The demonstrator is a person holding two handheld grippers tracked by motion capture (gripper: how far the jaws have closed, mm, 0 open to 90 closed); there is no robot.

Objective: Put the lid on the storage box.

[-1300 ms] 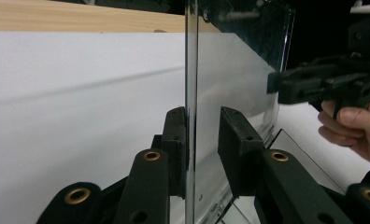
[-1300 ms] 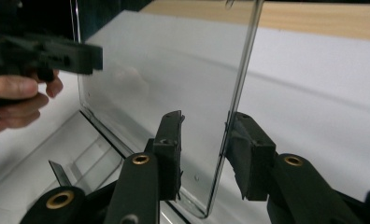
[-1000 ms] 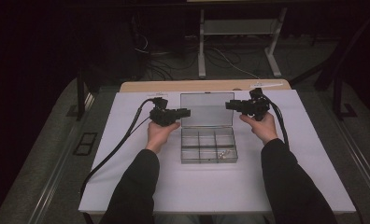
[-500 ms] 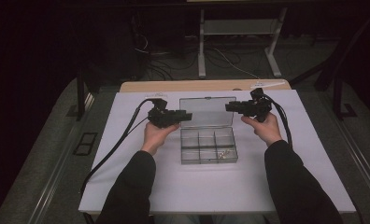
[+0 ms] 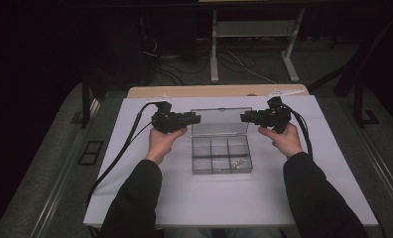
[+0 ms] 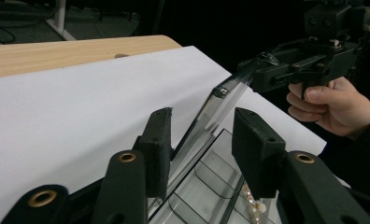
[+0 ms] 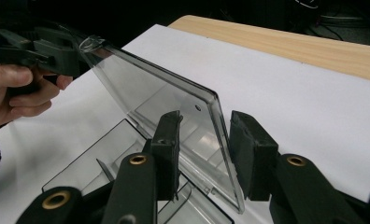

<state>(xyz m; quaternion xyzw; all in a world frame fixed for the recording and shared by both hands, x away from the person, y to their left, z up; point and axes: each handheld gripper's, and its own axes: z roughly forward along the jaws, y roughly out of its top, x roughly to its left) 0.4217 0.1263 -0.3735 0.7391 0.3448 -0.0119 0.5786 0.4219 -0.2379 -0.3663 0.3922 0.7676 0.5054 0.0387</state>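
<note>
Since a second ago both hands have drawn slightly toward the person and the clear lid (image 5: 220, 122) stands a little more tilted back; the box itself has stayed in place.

In the high view, a clear plastic compartment box (image 5: 221, 155) sits in the middle of a white sheet (image 5: 184, 198) covering the table (image 5: 214, 91). Its lid is raised at the far side. The left gripper (image 5: 195, 119) reaches in at the lid's left edge and the right gripper (image 5: 244, 118) at its right edge, each held in a hand, with black cables trailing off toward the table's sides. A few small pale beads (image 5: 235, 163) lie in the near right compartment.

In the left gripper view, the two black jaws stand spread, with the lid's (image 6: 211, 116) edge running up between them and touching neither pad clearly. Pale beads (image 6: 253, 207) show in the compartment below the jaw on the right of the picture. Farther off, the right gripper (image 6: 262, 63) meets the lid's far corner, the right hand (image 6: 330, 105) wrapped around its handle.

In the right gripper view, the jaws are likewise spread on either side of the lid's (image 7: 164, 100) near edge, a gap visible at both pads. The lid leans upright over the box's (image 7: 103, 158) dividers. At upper left the left gripper (image 7: 75, 51) touches the lid's far corner, gripped by the left hand (image 7: 15, 93).
</note>
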